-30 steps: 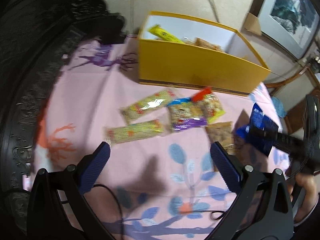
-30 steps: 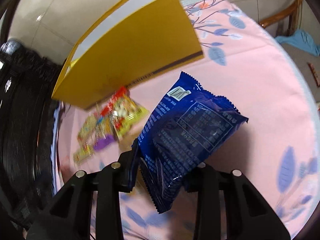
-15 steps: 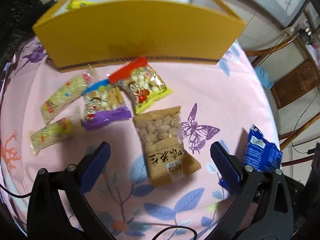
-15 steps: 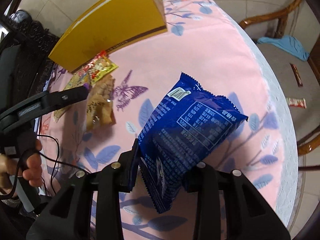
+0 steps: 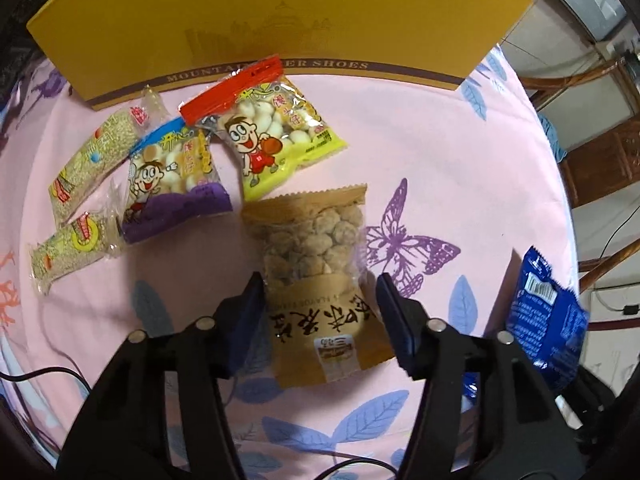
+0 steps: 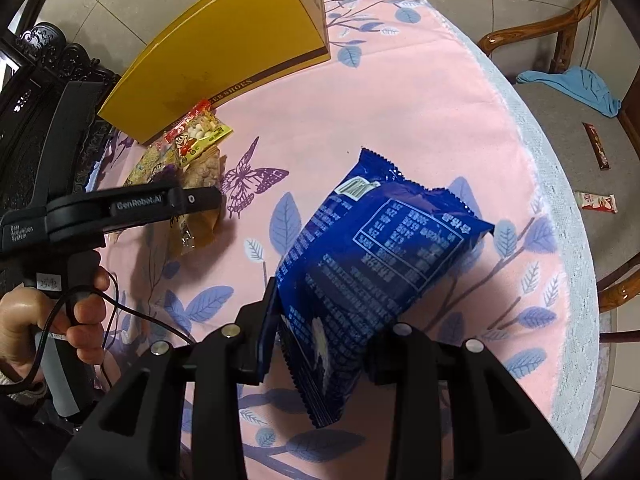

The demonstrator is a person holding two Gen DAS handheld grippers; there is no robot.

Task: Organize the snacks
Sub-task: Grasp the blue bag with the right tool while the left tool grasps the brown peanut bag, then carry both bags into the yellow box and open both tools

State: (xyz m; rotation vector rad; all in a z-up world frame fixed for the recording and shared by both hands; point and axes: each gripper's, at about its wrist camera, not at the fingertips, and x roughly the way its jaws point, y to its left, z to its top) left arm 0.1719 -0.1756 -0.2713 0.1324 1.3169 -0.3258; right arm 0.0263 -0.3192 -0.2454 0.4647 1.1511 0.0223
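Five packets lie on the bench [image 5: 400, 128] in front of the yellow box [image 5: 280, 20], the landmark for all positions below. From left to right in the left wrist view: two grain bars [image 5: 92, 160], one beyond the other, a purple-bottomed packet [image 5: 172, 184] and a red-topped packet [image 5: 272, 132] sit close to the box's long front wall. The brown nut packet [image 5: 316, 280] lies farther out from that wall, toward the camera.

The left gripper [image 5: 320, 304] points steeply down over the brown nut packet. Its jaws are closing, with the lower half of the packet between them; the pads stand just beside the packet's side edges and do not yet appear to press. The packet's long axis runs away from the gripper toward the box wall, so the jaws straddle its short width. This is judged the correct alignment for the coming pinch.

Farther right, the right gripper [image 6: 324, 332] is clenched on the blue packet [image 6: 376, 264], held clear of the bench and well apart from the box. The left gripper is the nearer one to the remaining packets.
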